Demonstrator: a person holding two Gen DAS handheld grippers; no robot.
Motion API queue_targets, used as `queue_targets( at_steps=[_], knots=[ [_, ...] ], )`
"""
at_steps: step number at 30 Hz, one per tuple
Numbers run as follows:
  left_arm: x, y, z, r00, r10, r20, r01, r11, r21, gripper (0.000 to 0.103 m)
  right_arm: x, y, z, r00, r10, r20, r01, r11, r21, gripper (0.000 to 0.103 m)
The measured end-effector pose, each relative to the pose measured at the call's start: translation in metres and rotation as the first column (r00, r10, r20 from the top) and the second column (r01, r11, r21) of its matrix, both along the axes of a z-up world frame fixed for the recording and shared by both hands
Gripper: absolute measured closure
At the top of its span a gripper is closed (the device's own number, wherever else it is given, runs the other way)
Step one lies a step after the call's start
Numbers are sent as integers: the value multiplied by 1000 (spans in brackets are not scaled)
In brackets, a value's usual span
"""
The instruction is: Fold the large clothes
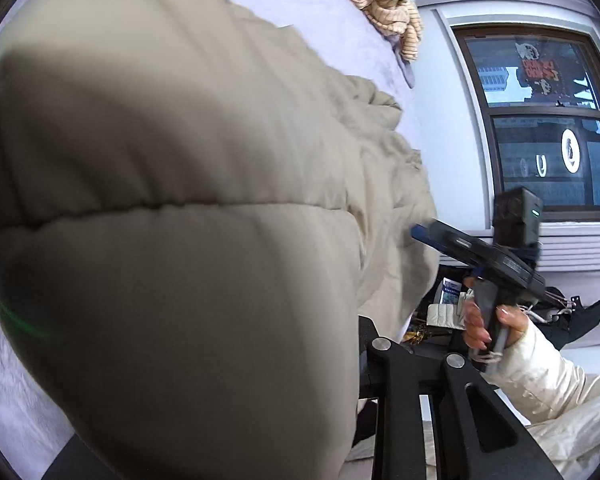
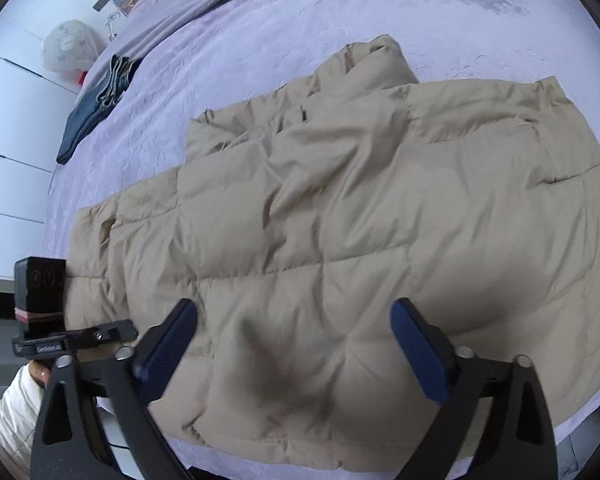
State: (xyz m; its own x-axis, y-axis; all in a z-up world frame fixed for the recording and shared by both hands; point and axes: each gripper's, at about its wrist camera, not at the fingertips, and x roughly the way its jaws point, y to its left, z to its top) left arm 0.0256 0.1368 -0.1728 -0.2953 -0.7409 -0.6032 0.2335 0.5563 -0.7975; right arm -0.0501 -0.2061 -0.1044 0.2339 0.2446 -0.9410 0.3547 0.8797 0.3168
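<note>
Two grippers work a beige quilted puffer jacket point(image 2: 320, 216) spread near the lavender bed's point(image 2: 260, 40) front edge: right gripper point(image 2: 292, 340) apart above its hem, left gripper's point(image 2: 40, 340) fingertips hidden, state unclear.

A beige quilted puffer jacket point(image 2: 340, 216) is spread flat on the lilac bedspread point(image 2: 260, 40), stitched into puffy panels and lightly creased. Its hem reaches the bedspread's near edge, while its collar end points toward the bedspread's middle. One part is lifted close before the left wrist camera.
</note>
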Motion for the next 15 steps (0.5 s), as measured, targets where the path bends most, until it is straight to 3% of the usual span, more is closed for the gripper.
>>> queue_targets(
  at_steps=[1,2,10,15],
  knots=[
    [-2,-5,11,1000,2,12,-2,1000,2,70,3,-6,-5,1000,-9,-4,9,1000,16,80],
    [-5,-10,22,1000,6,21,-6,1000,6,70,5,-11,-10,1000,-12,-12,12,1000,24,89],
    [-32,-79,95,992,78,99,-93,983,158,70,32,-25,-67,999,51,-18,-48,990,133,98],
    [-47,-153,123,987,50,152,-88,963,254,70,38,-40,-89,998,46,-34,-36,971,235,103]
  ],
)
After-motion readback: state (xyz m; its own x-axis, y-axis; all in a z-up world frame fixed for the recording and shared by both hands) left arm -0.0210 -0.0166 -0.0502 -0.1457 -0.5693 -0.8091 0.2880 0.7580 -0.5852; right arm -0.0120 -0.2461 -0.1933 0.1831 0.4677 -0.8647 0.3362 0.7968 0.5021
